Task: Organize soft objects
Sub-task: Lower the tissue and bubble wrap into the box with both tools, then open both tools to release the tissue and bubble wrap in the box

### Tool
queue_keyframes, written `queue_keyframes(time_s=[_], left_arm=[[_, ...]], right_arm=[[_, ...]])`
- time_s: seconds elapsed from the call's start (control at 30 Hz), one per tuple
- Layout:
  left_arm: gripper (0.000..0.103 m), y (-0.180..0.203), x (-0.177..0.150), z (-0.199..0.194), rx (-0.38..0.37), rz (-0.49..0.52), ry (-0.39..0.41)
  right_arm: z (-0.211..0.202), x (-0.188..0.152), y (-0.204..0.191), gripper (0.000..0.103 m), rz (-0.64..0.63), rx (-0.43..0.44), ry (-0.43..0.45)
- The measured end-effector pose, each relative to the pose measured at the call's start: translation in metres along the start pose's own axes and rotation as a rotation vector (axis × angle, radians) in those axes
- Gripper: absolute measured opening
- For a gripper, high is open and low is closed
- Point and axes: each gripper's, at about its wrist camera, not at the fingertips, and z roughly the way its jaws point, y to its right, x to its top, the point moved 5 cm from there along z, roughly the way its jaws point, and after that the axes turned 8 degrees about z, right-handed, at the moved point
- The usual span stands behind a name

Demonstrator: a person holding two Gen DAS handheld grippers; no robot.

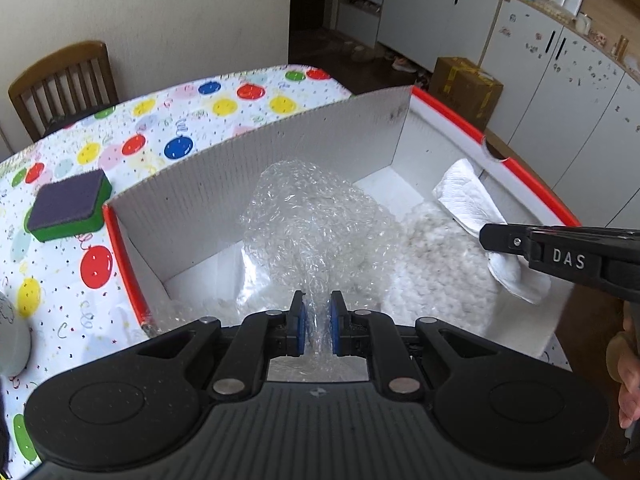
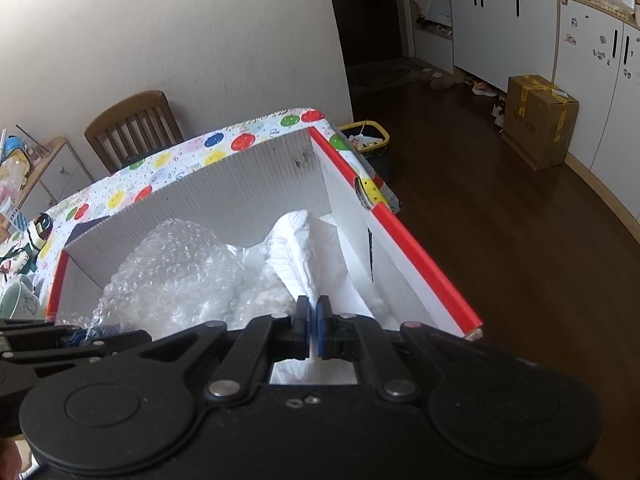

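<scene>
A white corrugated box with red edges [image 1: 280, 148] [image 2: 240, 188] stands on the balloon-print table. My left gripper [image 1: 318, 320] is shut on a sheet of clear bubble wrap [image 1: 316, 220] [image 2: 172, 276] that rises inside the box. My right gripper [image 2: 313, 320] is shut on a white paper towel [image 2: 308, 248] [image 1: 468, 196] at the box's right side; it also shows in the left wrist view [image 1: 496, 236]. A white fluffy cloth [image 1: 440, 264] lies on the box floor. A green sponge with a purple top [image 1: 68, 206] sits on the table left of the box.
A wooden chair [image 1: 64, 84] [image 2: 136, 128] stands behind the table. A mug [image 2: 20, 300] and clutter sit at the table's left. A cardboard box [image 2: 538, 120] and a yellow-rimmed basket [image 2: 366, 136] stand on the dark floor. White cabinets line the right wall.
</scene>
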Motion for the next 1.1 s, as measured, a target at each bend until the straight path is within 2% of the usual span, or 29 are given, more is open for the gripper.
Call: queue_keyframes(time_s=[0.27, 0.57, 0.93, 0.97, 1.03, 1.07, 1.1], left_arm=[[0.011, -0.004, 0.000, 0.020, -0.007, -0.027, -0.058], [0.012, -0.005, 0.002, 0.029, -0.012, -0.036, -0.085], [0.014, -0.004, 0.001, 0.028, -0.003, -0.023, -0.082], [0.016, -0.004, 0.001, 0.028, -0.003, -0.026, -0.082], [0.025, -0.005, 0.001, 0.027, -0.005, -0.031, -0.081], [0.037, -0.005, 0.001, 0.027, -0.007, -0.033, -0.080], [0.055, -0.005, 0.001, 0.026, -0.008, -0.033, -0.077]], right_arm=[[0.010, -0.001, -0.004, 0.003, -0.035, 0.004, -0.023], [0.014, -0.001, -0.006, 0.005, -0.067, 0.005, -0.044], [0.007, -0.001, -0.003, 0.017, -0.086, 0.013, -0.034], [0.006, -0.002, -0.003, 0.017, -0.089, 0.013, -0.033], [0.004, -0.001, -0.003, 0.021, -0.096, 0.011, -0.029], [0.003, -0.001, -0.003, 0.023, -0.099, 0.011, -0.027], [0.002, -0.001, -0.003, 0.025, -0.100, 0.010, -0.024]])
